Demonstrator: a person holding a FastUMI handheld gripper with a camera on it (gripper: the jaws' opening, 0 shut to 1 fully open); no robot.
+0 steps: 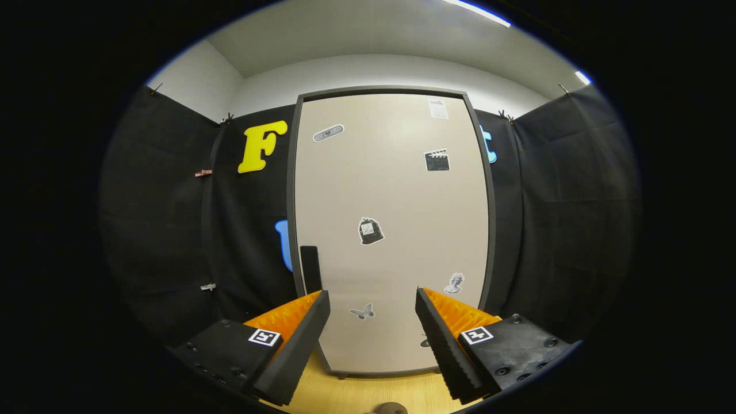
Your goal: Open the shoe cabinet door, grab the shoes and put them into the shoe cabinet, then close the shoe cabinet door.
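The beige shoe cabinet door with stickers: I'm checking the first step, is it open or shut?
Shut: the beige sticker-covered door sits flush inside its dark grey frame, hiding the interior. The open hand-held gripper touches nothing.

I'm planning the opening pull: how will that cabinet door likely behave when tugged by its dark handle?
The cabinet door looks like a flat rigid panel, so it should swing stiffly, not flex. Its handle sits by the left edge, so it probably hinges at the right. The cabinet is tall and narrow, so a hard tug might rock it. The claw hangs open, short of it.
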